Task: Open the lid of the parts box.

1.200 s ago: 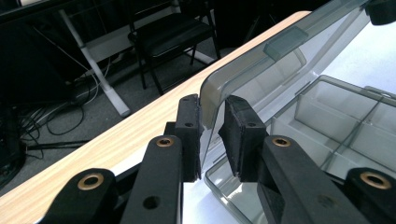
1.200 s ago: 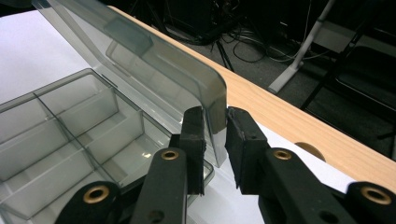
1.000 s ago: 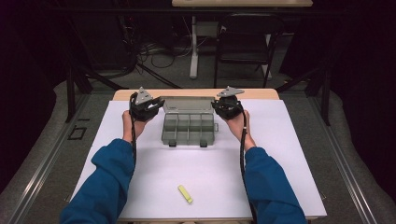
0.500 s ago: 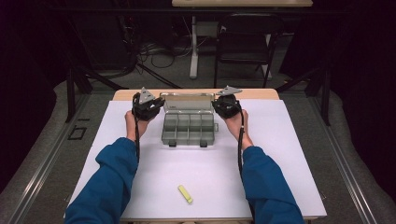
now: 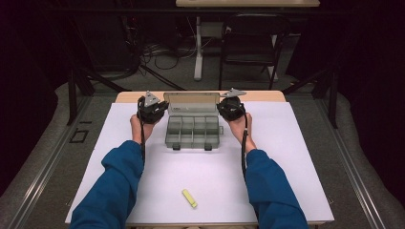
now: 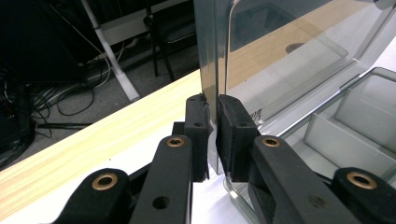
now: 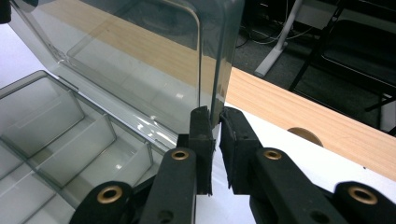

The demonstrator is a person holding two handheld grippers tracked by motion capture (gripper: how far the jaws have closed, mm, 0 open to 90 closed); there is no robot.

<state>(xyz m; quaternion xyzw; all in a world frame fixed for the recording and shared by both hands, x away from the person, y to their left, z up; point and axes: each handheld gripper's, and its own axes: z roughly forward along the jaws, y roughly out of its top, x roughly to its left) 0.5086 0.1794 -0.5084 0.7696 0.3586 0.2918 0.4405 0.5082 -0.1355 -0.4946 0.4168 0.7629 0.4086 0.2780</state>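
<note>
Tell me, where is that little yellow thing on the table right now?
In the high view the yellow piece lies alone on the white sheet near the table's front edge, between the person's two blue sleeves, well in front of the clear box.

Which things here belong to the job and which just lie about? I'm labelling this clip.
In the job:
- compartment box
- its clear lid
- left gripper, clamped on the lid's edge
- right gripper, clamped on the opposite edge

Lying about:
- yellow marker
- folding chair

Your blue long sleeves (image 5: 114, 186), black left gripper (image 5: 152, 110) and right gripper (image 5: 231, 107), grey three-cornered top plates, black trailing cables, brass-ringed rivets on your jaw links.
</note>
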